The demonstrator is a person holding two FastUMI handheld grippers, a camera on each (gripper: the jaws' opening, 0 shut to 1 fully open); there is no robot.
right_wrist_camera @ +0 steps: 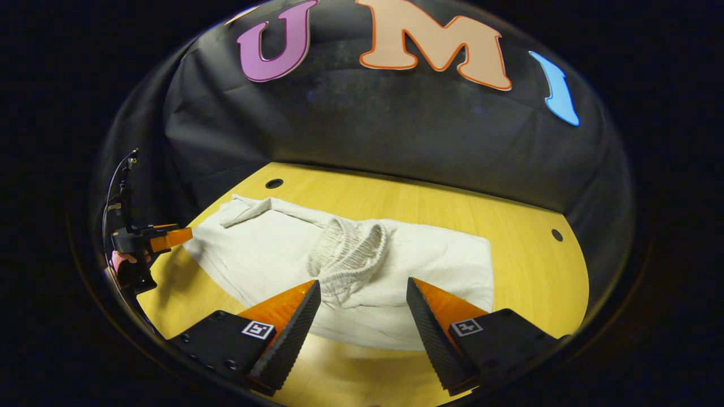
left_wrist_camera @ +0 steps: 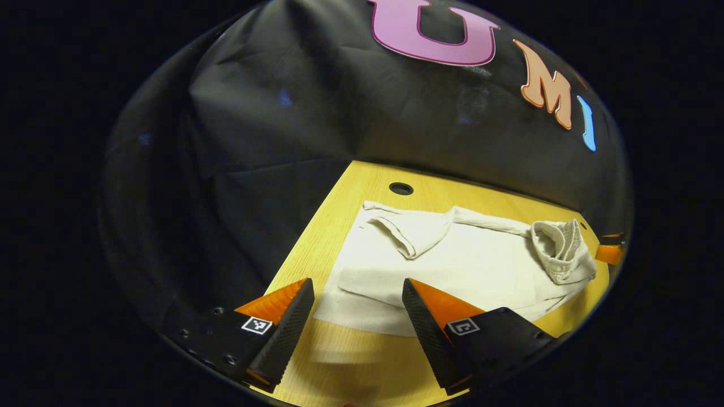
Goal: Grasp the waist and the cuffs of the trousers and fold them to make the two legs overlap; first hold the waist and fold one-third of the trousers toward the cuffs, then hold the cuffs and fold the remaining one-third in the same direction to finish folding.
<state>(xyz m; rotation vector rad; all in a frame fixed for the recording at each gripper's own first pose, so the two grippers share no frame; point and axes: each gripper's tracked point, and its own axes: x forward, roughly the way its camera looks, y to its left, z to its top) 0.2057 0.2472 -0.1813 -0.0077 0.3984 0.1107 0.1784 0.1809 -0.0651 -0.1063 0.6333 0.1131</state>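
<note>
both tools — left tool point(left_wrist_camera: 357, 305) and right tool point(right_wrist_camera: 363, 308) — gape wide, gripping nothing, above the trousers point(right_wrist_camera: 362, 265).

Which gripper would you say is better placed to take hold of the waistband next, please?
Probably the right gripper: it is open and points almost straight at the bunched waistband of the trousers. The open left gripper faces the other end, with the waistband far off to its side.
</note>
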